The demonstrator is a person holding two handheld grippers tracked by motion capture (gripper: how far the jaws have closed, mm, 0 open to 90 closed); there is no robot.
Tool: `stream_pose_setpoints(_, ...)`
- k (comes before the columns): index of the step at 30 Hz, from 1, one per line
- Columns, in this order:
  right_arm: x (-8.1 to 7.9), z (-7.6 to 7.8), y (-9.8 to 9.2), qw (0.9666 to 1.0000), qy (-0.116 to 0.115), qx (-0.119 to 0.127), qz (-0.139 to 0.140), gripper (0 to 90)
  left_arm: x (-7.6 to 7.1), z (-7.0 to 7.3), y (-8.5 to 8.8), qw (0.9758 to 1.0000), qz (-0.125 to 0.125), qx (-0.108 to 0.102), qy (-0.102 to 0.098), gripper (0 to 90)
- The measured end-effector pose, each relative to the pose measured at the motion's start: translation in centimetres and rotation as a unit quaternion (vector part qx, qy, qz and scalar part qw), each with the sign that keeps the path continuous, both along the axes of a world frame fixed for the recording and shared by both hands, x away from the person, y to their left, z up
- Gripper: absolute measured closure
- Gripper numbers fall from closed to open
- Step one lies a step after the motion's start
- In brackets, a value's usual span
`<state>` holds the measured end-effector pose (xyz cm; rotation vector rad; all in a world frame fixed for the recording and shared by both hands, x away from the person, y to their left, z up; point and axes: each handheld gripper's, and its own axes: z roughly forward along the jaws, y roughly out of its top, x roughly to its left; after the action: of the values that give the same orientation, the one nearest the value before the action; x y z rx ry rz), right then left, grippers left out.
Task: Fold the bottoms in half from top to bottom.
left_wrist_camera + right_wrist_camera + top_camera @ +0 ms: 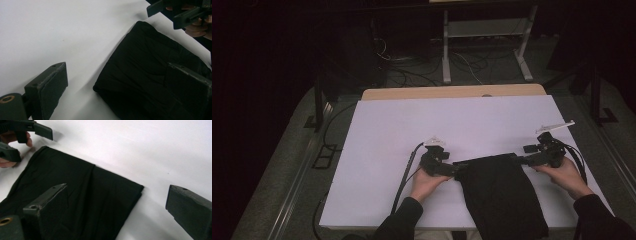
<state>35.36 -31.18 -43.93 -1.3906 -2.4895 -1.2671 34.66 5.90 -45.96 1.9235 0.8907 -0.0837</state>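
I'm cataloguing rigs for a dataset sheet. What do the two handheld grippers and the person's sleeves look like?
Both the left gripper and the right gripper are black, with blocky flat jaws faced in dark pads. Each carries a pale three-cornered plate on top and trails a black cable. A brass-coloured ring sits at the jaw base. The sleeves are dark.

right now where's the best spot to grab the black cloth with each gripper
Probably its two far corners. The black cloth lies flat and folded on the white table. The left gripper and right gripper already flank that edge, jaws open, so each could come in sideways, low.
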Motion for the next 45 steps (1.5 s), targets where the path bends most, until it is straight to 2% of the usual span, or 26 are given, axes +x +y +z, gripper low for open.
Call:
stream_pose_setpoints(5,0.6,-0.6,-0.2,1.0,0.005,-0.002,-0.002,7.3,0.2,-0.3,-0.1,1.0,-0.002,-0.001,0.008,7.8)
stream_pose_setpoints(8,0.8,-0.9,-0.2,1.0,0.01,-0.001,-0.001,12.2,0.2,-0.3,-0.1,0.9998,-0.009,-0.011,0.014,14.5)
stream_pose_setpoints(11,1.1,-1.1,-0.2,0.9999,0.012,0.0,-0.001,14.5,0.2,-0.5,-0.3,0.9996,-0.016,-0.009,0.023,18.6)
stream_pose_setpoints(16,1.4,-1.6,-0.1,0.9998,0.014,0.003,0.013,25.6,0.2,-0.6,-0.5,0.9989,-0.025,-0.017,0.036,29.1)
stream_pose_setpoints(18,1.5,-1.6,-0.1,0.9996,0.014,0.009,0.022,32.3,0.3,-0.7,-0.6,0.9987,-0.029,-0.015,0.039,33.2)
stream_pose_setpoints(21,1.7,-1.8,0.1,0.9991,0.016,0.019,0.034,42.3,0.4,-0.8,-0.7,0.9979,-0.034,-0.027,0.048,43.0)
stream_pose_setpoints(22,1.7,-1.9,0.1,0.999,0.017,0.021,0.037,44.5,0.4,-0.8,-0.7,0.9978,-0.036,-0.024,0.05,46.7)
stream_pose_setpoints(26,1.8,-1.9,0.3,0.9982,0.024,0.026,0.048,67.8,0.4,-0.9,-0.9,0.9973,-0.048,-0.023,0.05,62.1)
stream_pose_setpoints(28,1.8,-1.9,0.4,0.9977,0.032,0.027,0.052,79.5,0.3,-0.8,-1.0,0.9973,-0.053,-0.012,0.049,71.6)
stream_pose_setpoints(29,1.8,-1.9,0.4,0.9974,0.037,0.03,0.054,82.1,0.3,-0.7,-1.1,0.9974,-0.055,-0.008,0.046,76.6)
stream_pose_setpoints(32,1.7,-1.7,0.4,0.9971,0.043,0.036,0.051,84.4,0.4,-0.4,-0.9,0.997,-0.056,-0.006,0.052,81.5)
stream_pose_setpoints(36,1.8,-1.4,0.1,0.9974,0.045,0.047,0.032,84.8,0.7,0.3,-0.3,0.9976,-0.051,0.0,0.046,82.6)
stream_pose_setpoints(38,1.9,-1.1,0.2,0.9977,0.047,0.038,0.029,84.9,0.8,0.8,0.0,0.9979,-0.05,0.003,0.041,82.7)
stream_pose_setpoints(45,2.7,-0.2,2.2,0.9983,0.043,0.033,0.023,84.9,1.0,2.1,1.4,0.998,-0.049,0.022,0.033,82.7)
